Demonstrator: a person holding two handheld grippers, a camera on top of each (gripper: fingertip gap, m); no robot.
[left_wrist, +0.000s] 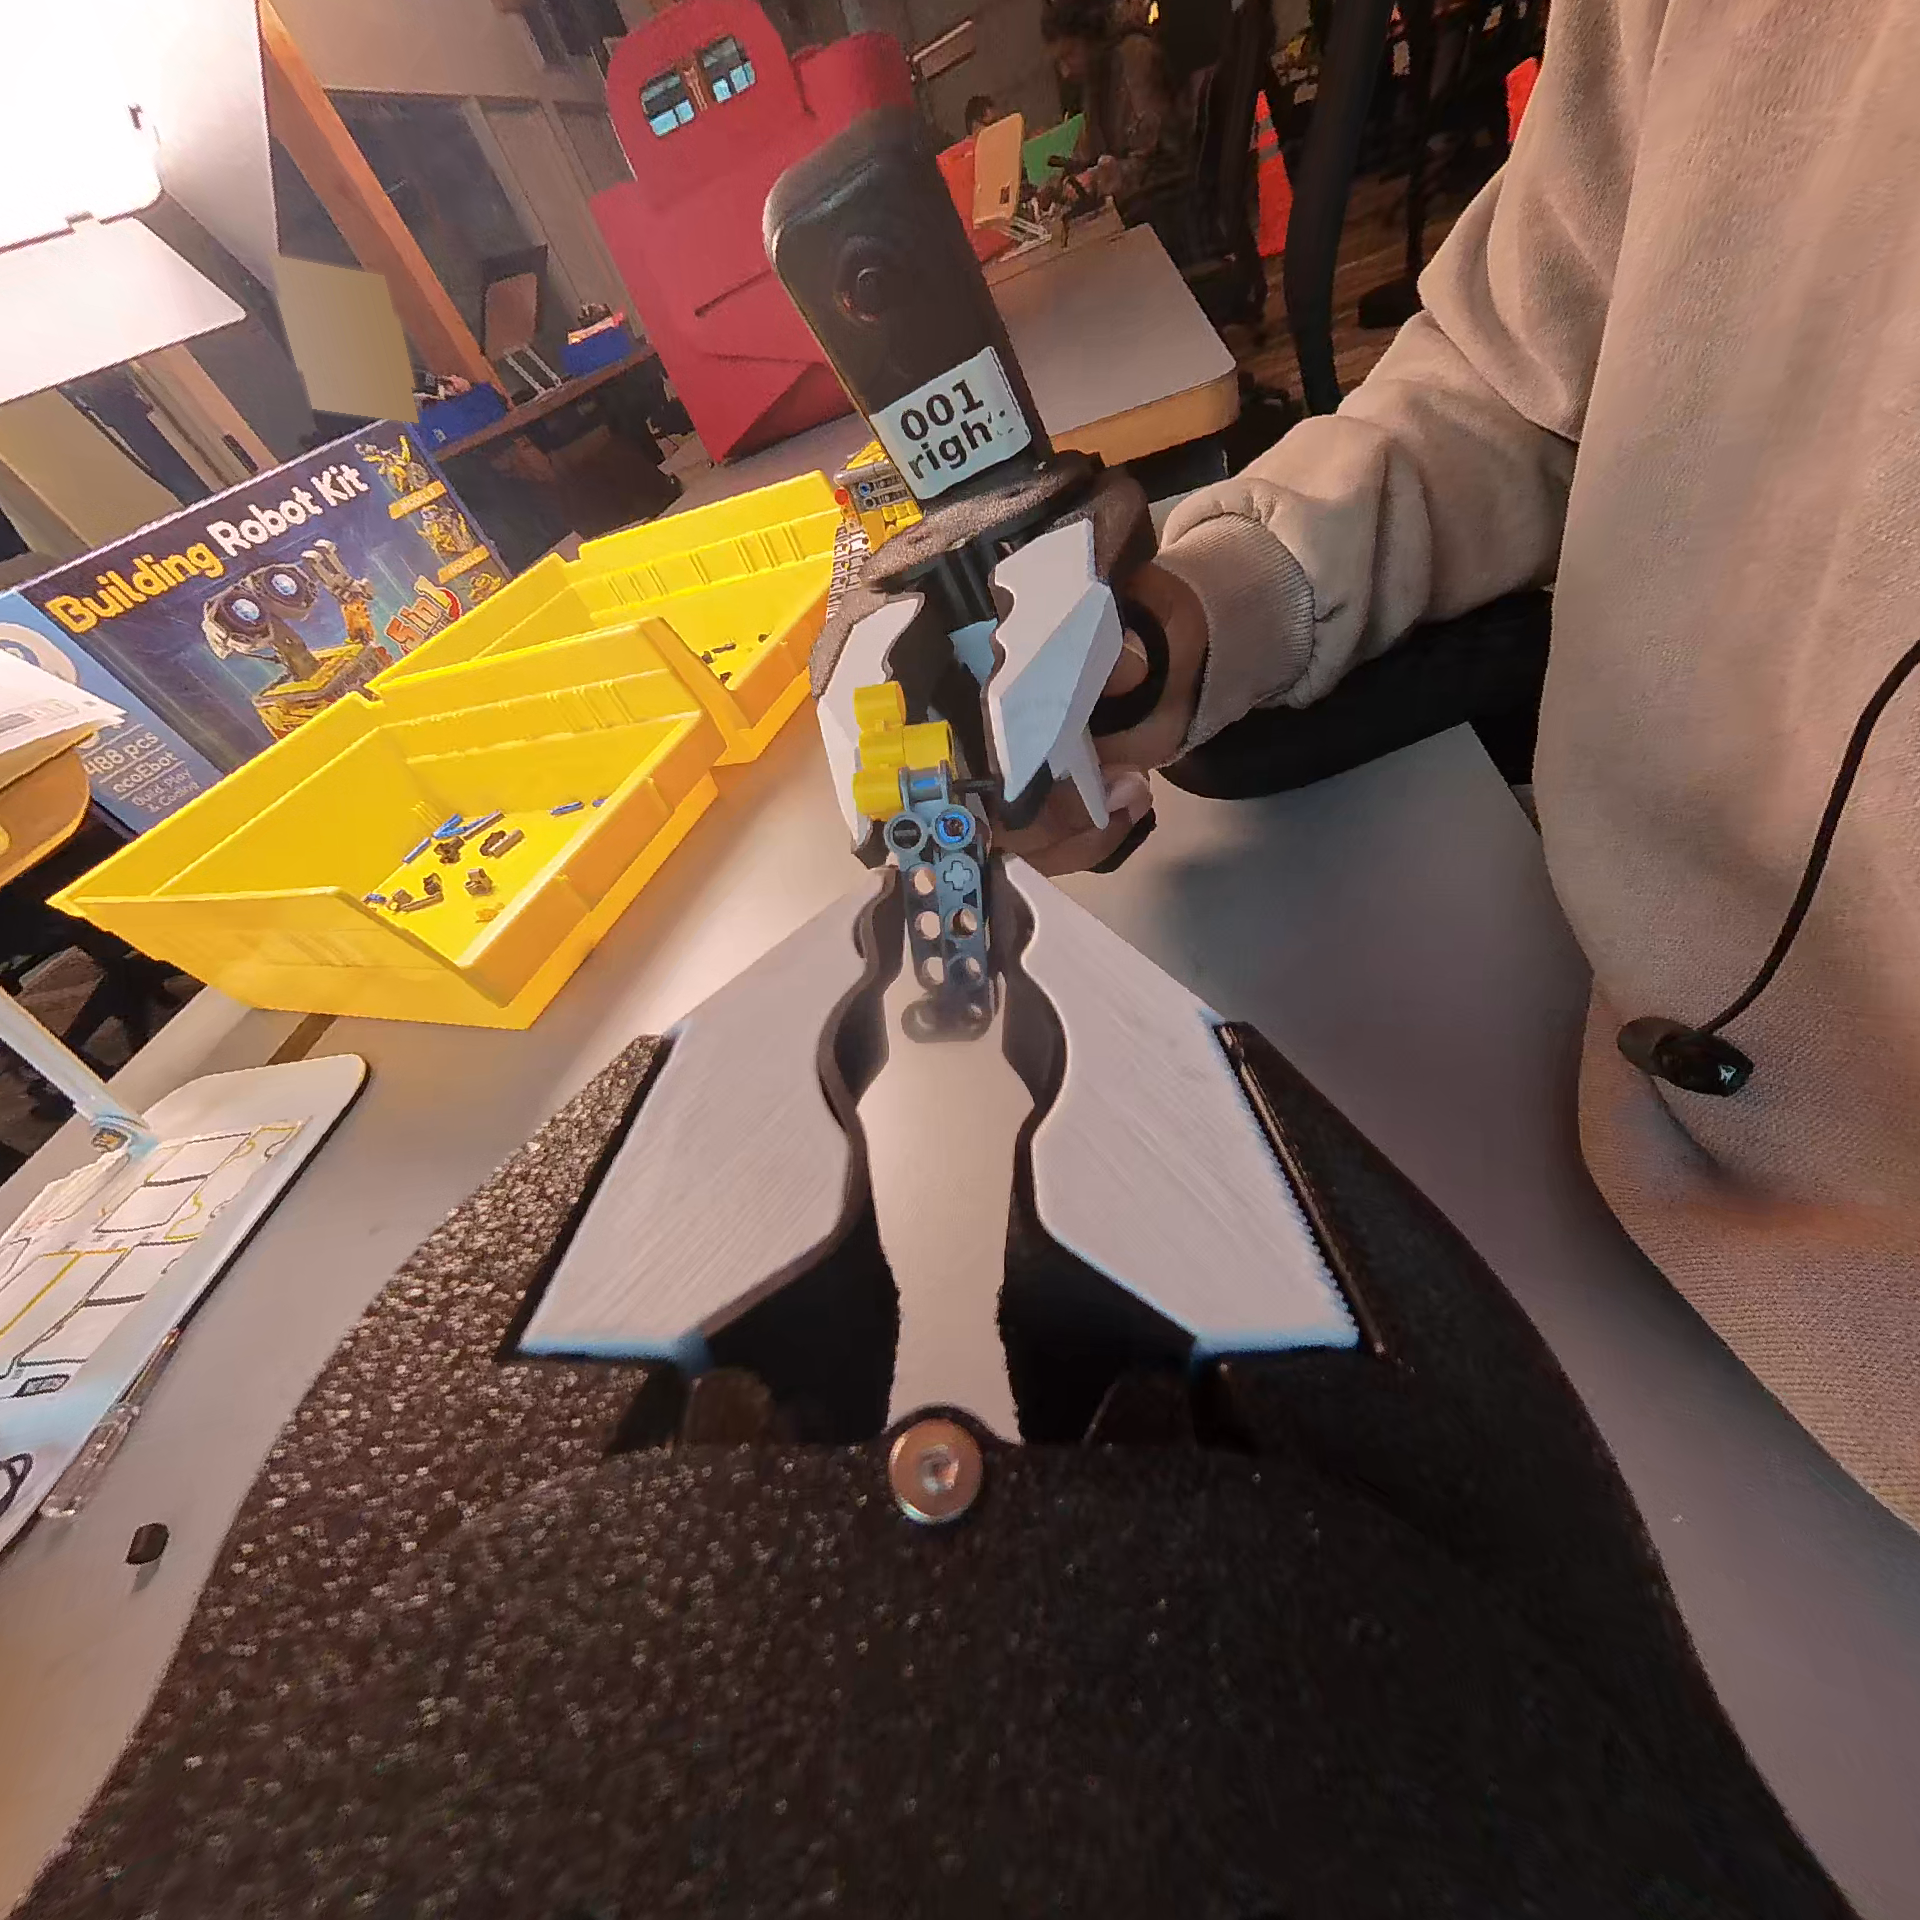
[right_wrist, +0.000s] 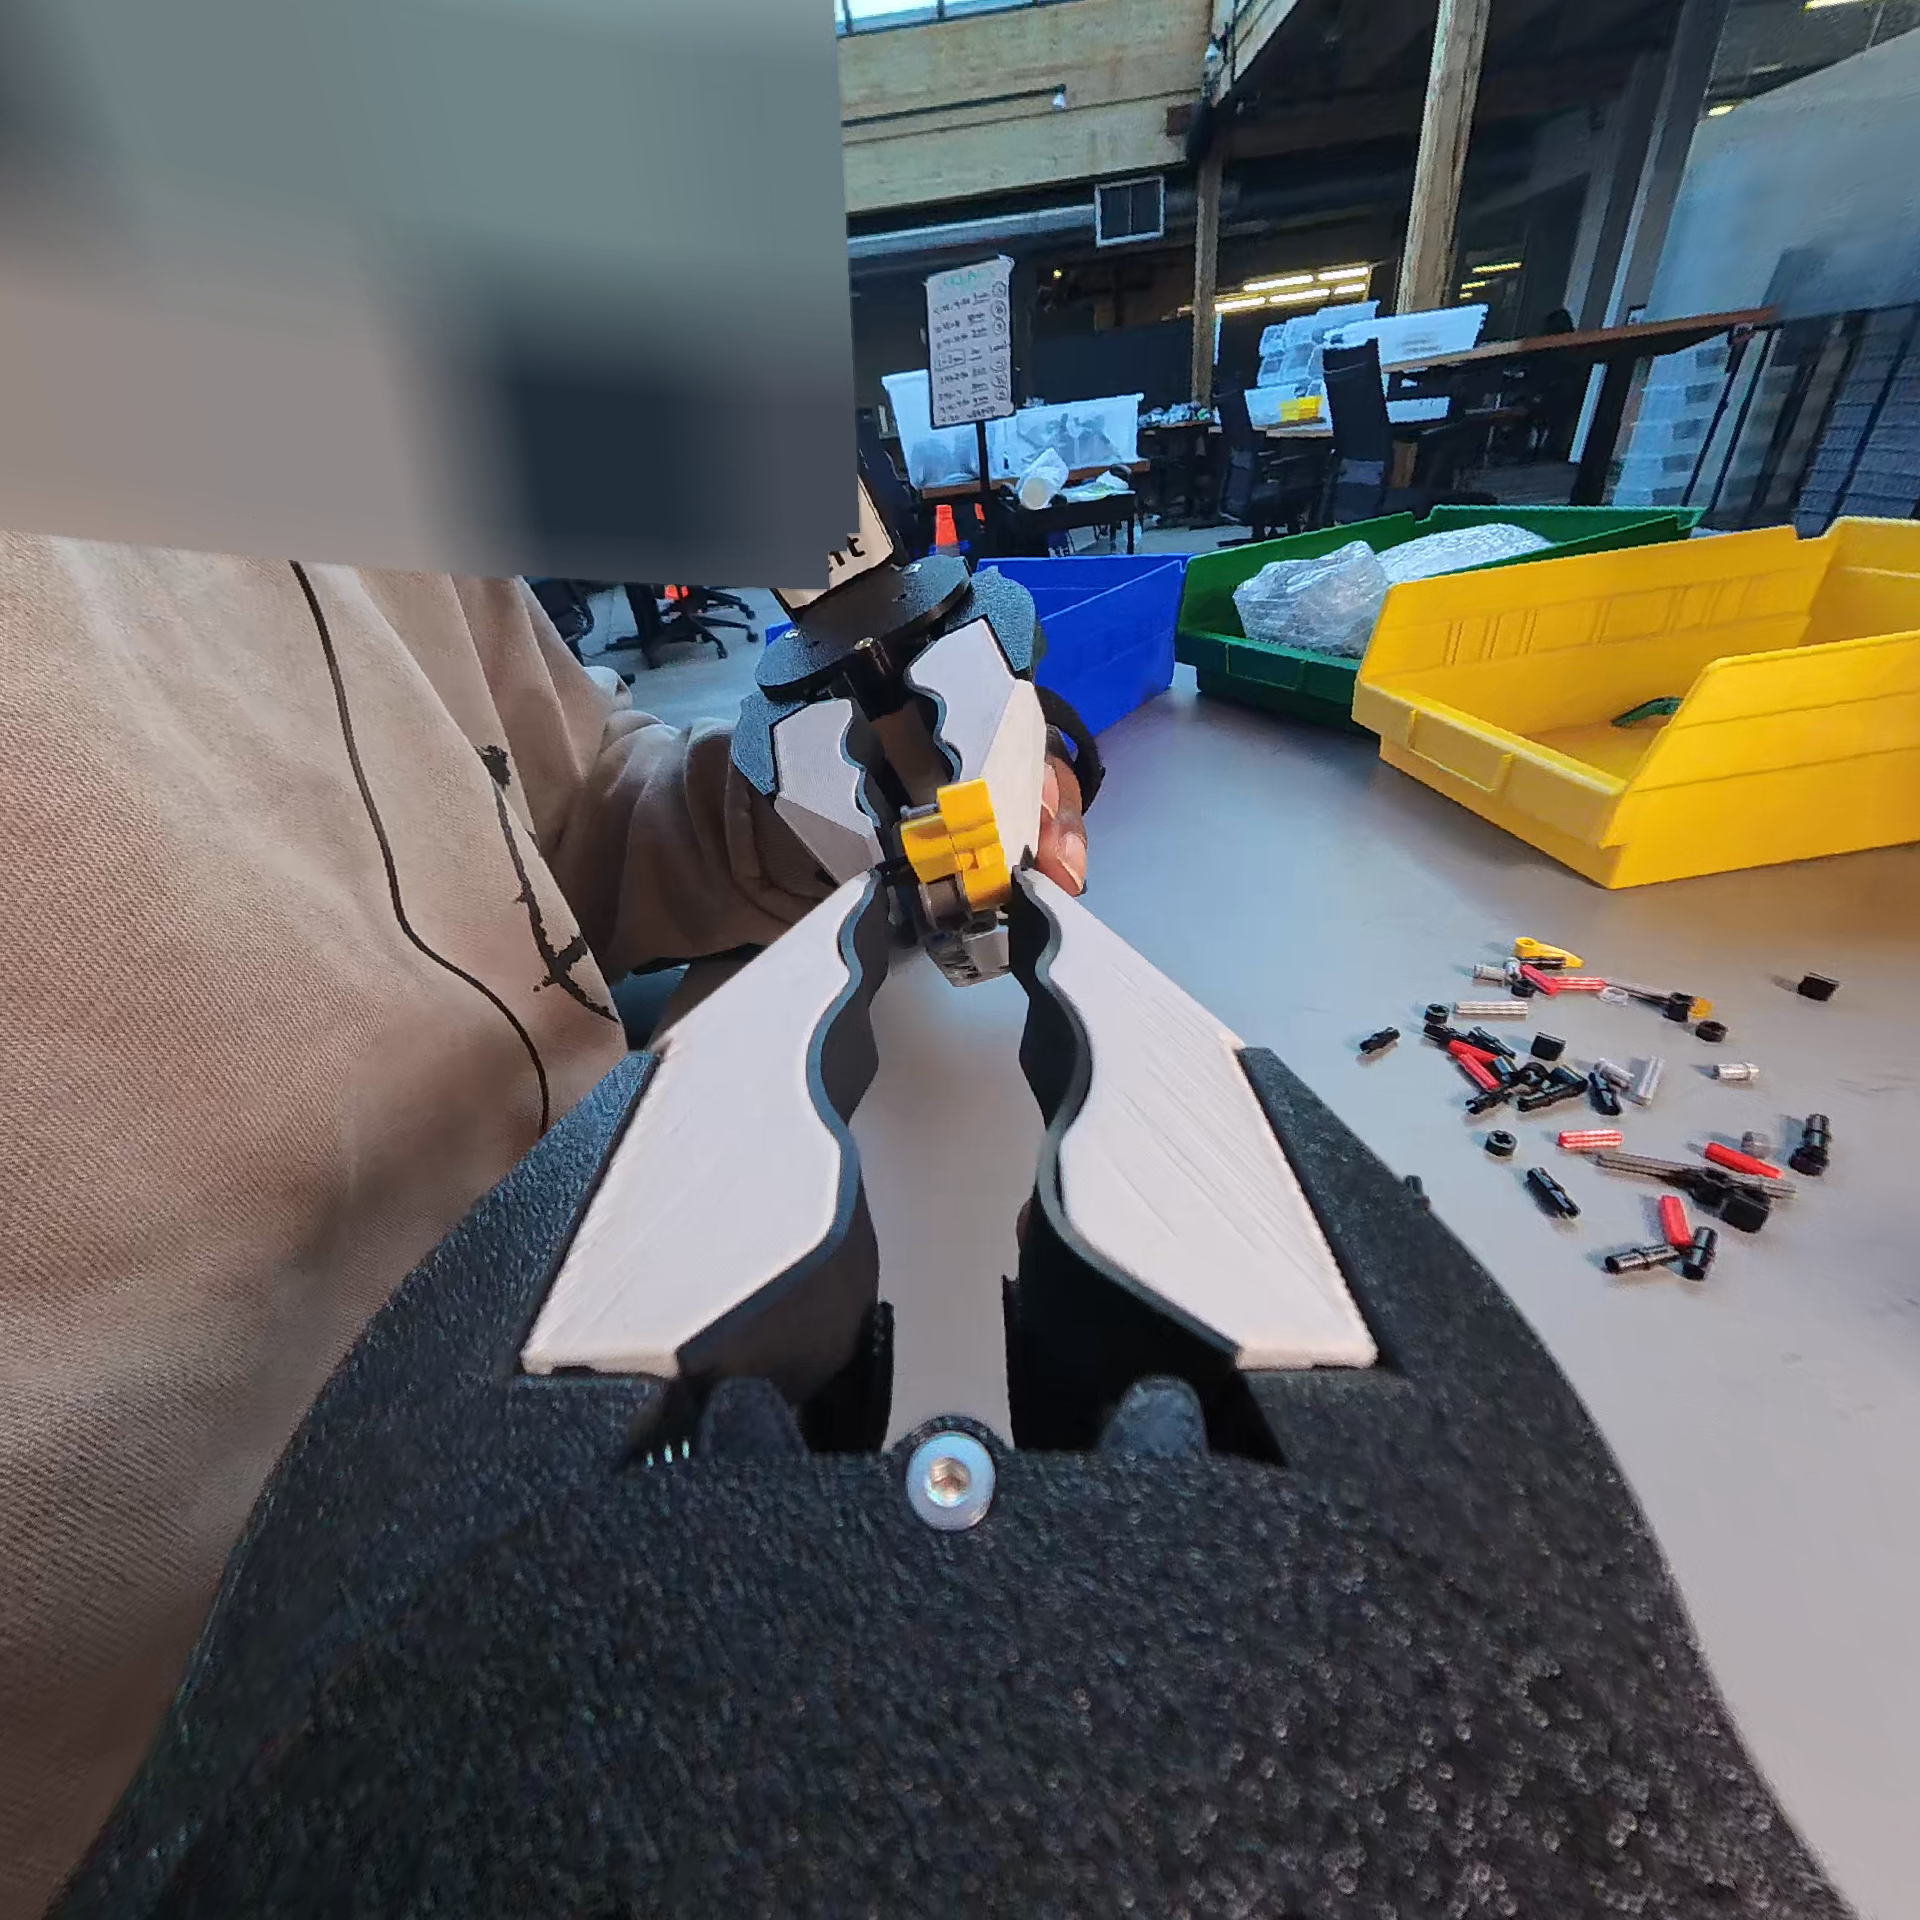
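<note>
Grey-and-yellow brick assembly (left_wrist: 940, 878) held between both tongs: left gripper (left_wrist: 943, 883) clamps its grey beam, right gripper (right_wrist: 951, 894) clamps its yellow end; yellow bins (left_wrist: 416, 831) beside.

Workshop: parts bins (right_wrist: 1621, 717), worktables (right_wrist: 1558, 348), timber posts (right_wrist: 1439, 156).

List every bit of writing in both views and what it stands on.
I won't quote any writing; these things bear it:
White sticker on the black camera: legible.
Blue kit box behind the yellow bins: large print legible, small print blurred.
Printed sheet at the table's left edge: too small to read.
White sign on a stand, right wrist view: too small to read.
</note>
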